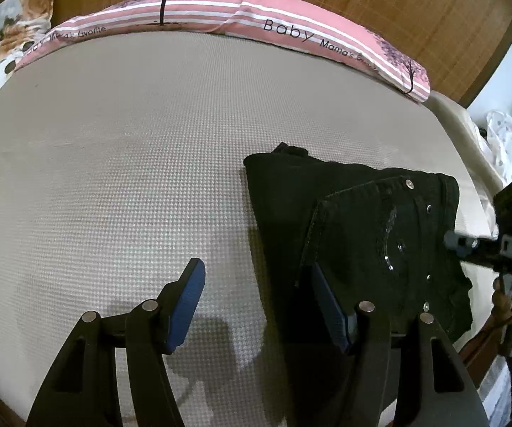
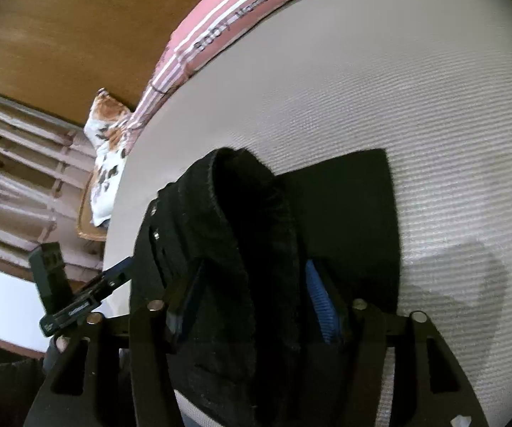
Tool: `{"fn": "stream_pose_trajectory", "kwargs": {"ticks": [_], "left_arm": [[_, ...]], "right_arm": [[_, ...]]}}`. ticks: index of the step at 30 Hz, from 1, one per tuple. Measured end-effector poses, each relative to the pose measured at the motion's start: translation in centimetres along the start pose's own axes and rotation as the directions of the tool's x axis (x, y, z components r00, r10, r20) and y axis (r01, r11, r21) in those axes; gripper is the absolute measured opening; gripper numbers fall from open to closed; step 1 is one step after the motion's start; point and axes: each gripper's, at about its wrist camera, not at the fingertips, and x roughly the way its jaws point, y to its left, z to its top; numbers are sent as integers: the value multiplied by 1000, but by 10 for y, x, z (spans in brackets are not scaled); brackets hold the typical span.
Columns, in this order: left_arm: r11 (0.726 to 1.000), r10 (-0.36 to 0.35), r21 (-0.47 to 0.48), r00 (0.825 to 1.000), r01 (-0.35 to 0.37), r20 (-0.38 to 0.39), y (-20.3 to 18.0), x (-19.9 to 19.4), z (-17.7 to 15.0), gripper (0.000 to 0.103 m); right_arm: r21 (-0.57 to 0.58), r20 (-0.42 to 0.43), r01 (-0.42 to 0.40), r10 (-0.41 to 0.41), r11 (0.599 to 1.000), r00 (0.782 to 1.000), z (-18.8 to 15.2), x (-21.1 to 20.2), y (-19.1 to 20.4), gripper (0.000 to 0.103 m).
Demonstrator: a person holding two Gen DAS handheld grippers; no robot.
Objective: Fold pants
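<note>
Right gripper (image 2: 252,299) pinches a raised fold of the black pants (image 1: 359,220) lying part-folded on the grey mattress (image 1: 131,160), while left gripper (image 1: 256,306) gapes empty, its right finger just touching the garment's left edge, long axis running away.

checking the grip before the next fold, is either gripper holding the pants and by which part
The right gripper has a thick folded edge of the black pants between its jaws, though pad contact is unclear. The left gripper stands open, holding nothing.
</note>
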Motion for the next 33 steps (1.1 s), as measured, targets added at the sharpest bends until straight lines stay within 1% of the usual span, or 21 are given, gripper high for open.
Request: {"fn": "stream_pose_trajectory", "kwargs": {"ticks": [1, 3, 6, 7, 9, 10, 12, 13, 15, 16, 20, 23, 24, 26, 29, 30, 32, 33], "left_arm": [[1000, -3, -1, 1000, 3, 0, 0, 1, 1, 63], [1000, -4, -2, 1000, 4, -1, 0, 3, 1, 63], [1000, 15, 17, 1000, -15, -3, -4, 7, 3, 63], [999, 22, 23, 1000, -22, -1, -6, 7, 4, 63], [999, 27, 31, 1000, -27, 2, -8, 6, 6, 63], [999, 25, 29, 1000, -25, -1, -9, 5, 8, 63], [999, 22, 27, 1000, -22, -6, -10, 2, 12, 63], [999, 21, 26, 1000, -21, -6, -10, 0, 13, 63], [999, 21, 31, 1000, -21, 7, -14, -4, 16, 63], [999, 22, 38, 1000, -23, 14, -16, -6, 17, 63], [997, 14, 77, 999, -17, 43, -31, -12, 22, 63], [993, 3, 116, 998, -10, 57, -46, -13, 24, 63], [992, 3, 129, 998, -10, 61, -50, -11, 23, 63], [987, 1, 158, 998, -11, 58, -59, -6, 21, 63], [976, 30, 213, 999, -34, 23, -69, 13, 16, 63], [972, 53, 226, 998, -56, 19, -71, 19, 14, 63], [969, 62, 237, 998, -64, 17, -72, 25, 12, 63], [970, 61, 237, 998, -63, 15, -71, 26, 12, 63]], "right_arm": [[-3, -16, -6, 6, 1000, 1000, -2, 3, 0, 32], [-33, -14, 9, -9, 999, 1000, -6, 7, 4, 31], [11, 10, -4, 4, 1000, 1000, -6, 8, 6, 31], [21, 19, -5, 4, 1000, 1000, -7, 8, 7, 26], [19, 46, 33, -34, 999, 998, -10, 6, 16, 22], [7, 69, 63, -63, 998, 996, -13, 2, 24, 18], [12, 106, 77, -78, 997, 991, -17, -8, 35, 13], [15, 118, 82, -83, 997, 989, -16, -11, 39, 12], [5, 149, 130, -130, 991, 980, -18, -19, 52, 11], [-3, 174, 159, -156, 987, 972, -20, -25, 60, 10], [19, 237, 214, -213, 977, 948, -23, -42, 67, 10], [87, 265, 252, -267, 964, 927, -25, -57, 50, 10], [105, 267, 255, -274, 961, 924, -27, -60, 44, 10], [146, 253, 284, -314, 948, 915, -29, -59, 27, 10], [164, 216, 322, -353, 932, 910, -31, -48, 6, 11], [177, 212, 313, -347, 933, 914, -31, -46, 1, 13], [198, 211, 291, -331, 936, 920, -30, -49, -3, 23], [200, 205, 319, -358, 927, 911, -30, -52, -1, 31]]}}
